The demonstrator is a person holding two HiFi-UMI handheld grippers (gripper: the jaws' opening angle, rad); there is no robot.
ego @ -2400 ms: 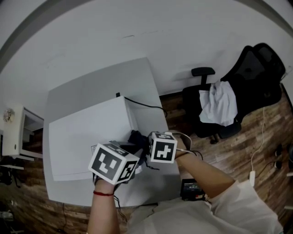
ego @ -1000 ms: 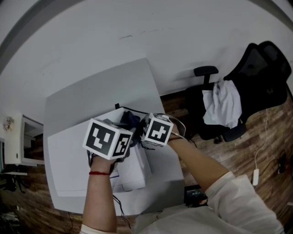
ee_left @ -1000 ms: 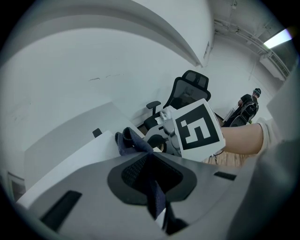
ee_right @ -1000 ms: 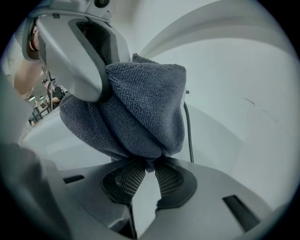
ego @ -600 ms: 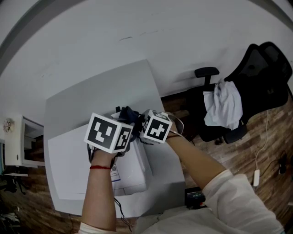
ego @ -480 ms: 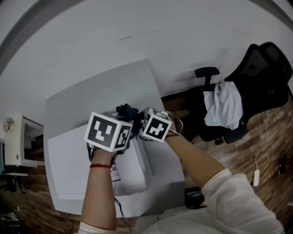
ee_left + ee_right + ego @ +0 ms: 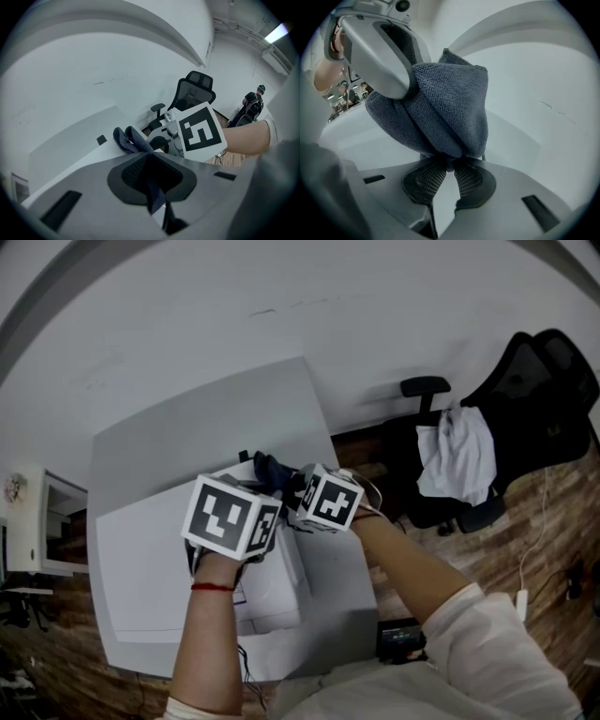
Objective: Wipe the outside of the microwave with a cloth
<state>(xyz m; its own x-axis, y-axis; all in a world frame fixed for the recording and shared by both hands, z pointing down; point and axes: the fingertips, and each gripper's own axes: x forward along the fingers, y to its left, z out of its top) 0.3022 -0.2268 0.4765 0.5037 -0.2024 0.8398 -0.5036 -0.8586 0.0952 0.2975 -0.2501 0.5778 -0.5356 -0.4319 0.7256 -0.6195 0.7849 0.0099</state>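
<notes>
Gripper views are revealing what the cubes [image 7: 232,518] are hiding overhead: left gripper [image 7: 149,164] pinching, right gripper [image 7: 449,167] closing on the cloth [image 7: 440,117] at the microwave's [image 7: 155,559] back-right corner, open table [image 7: 206,423] beyond.

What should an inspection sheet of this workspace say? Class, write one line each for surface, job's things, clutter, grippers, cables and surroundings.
Surface: pale table, bearing the microwave.
Job's things: white microwave; dark cloth held at its far edge.
Clutter: nothing seen.
Grippers: left gripper shut on the cloth; right gripper pinching it too, jaws closing.
Cables: white cable on the floor.
Surroundings: black office chair with a white garment, wooden floor, white wall.
</notes>
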